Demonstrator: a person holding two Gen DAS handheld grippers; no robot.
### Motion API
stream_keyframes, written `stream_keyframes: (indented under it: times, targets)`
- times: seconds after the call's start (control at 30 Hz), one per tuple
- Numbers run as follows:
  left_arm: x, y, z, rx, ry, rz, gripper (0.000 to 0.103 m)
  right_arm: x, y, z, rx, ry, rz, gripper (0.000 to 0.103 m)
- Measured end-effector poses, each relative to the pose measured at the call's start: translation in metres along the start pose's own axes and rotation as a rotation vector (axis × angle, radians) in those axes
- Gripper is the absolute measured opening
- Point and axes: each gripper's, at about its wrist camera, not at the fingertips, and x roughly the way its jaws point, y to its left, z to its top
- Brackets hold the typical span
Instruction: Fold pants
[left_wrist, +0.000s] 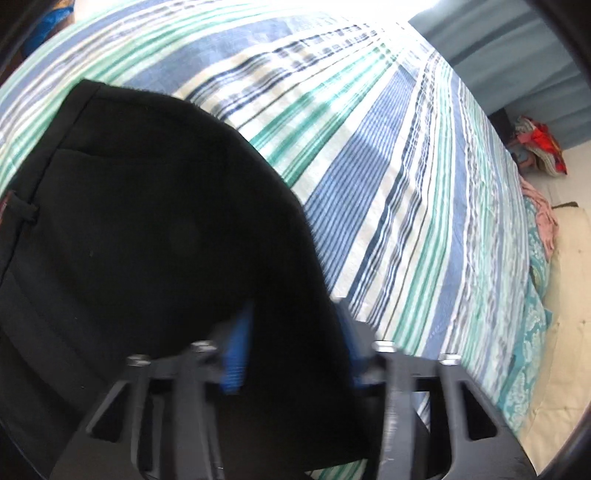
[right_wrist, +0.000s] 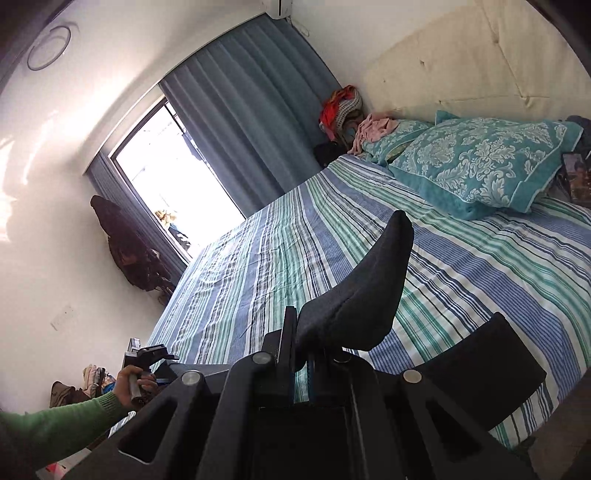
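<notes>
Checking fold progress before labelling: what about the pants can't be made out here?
- Left wrist: pants run off the left and bottom edges; hems unseen.
- Right wrist: right gripper hides the pants below its grip.
- Either view: fold count, since neither shows the whole garment.

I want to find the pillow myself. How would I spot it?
Look at the big bed with the blue, green and white stripes. At its head end, by the cream padded wall, lies the pillow. It is teal with a pale leafy pattern, not striped like the sheet, and far bigger than the pink cloth beside it.
</notes>
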Motion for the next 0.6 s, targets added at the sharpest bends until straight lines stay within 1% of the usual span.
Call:
stream_keyframes:
  times: [0.03, 0.07, 0.13, 0.17, 0.23, 0.27, 0.33, 0.4, 0.43, 0.53, 0.6]
  targets:
    - [-0.006, 0.003, -0.003, -0.014, 0.006, -0.028, 0.005, 0.003, -0.003, 0.000, -0.001, 0.011, -0.007, 0.005]
    - [-0.019, 0.004, -0.008, -0.010, -0.029, -0.045, 0.005, 0.006, -0.008, -0.001, 0.002, 0.019, -0.022, 0.005]
    - [-0.052, -0.001, -0.022, 0.055, -0.095, -0.094, 0.005, 0.019, -0.023, 0.003, 0.031, 0.040, -0.033, 0.005]
    - [-0.074, -0.003, -0.033, 0.098, -0.139, -0.102, 0.005, 0.025, -0.030, 0.007, 0.050, 0.043, -0.043, 0.005]
    - [-0.119, -0.001, -0.064, 0.171, -0.221, -0.119, 0.005, 0.032, -0.044, 0.017, 0.089, 0.032, -0.051, 0.005]
    - [-0.137, 0.004, -0.080, 0.188, -0.250, -0.127, 0.006, 0.033, -0.050, 0.023, 0.110, 0.023, -0.056, 0.005]
    - [-0.162, 0.028, -0.124, 0.198, -0.279, -0.140, 0.007, 0.030, -0.066, 0.030, 0.163, 0.016, -0.061, 0.005]
    - [-0.164, 0.058, -0.164, 0.178, -0.261, -0.137, 0.007, 0.025, -0.080, 0.028, 0.183, 0.032, -0.098, 0.005]
    - [-0.158, 0.074, -0.183, 0.162, -0.242, -0.118, 0.007, 0.025, -0.089, 0.024, 0.189, 0.057, -0.126, 0.005]
    - [-0.121, 0.107, -0.226, 0.132, -0.144, -0.051, 0.007, 0.038, -0.120, 0.000, 0.214, 0.190, -0.235, 0.005]
    - [-0.100, 0.119, -0.241, 0.103, -0.080, -0.038, 0.006, 0.050, -0.143, -0.020, 0.217, 0.288, -0.307, 0.005]
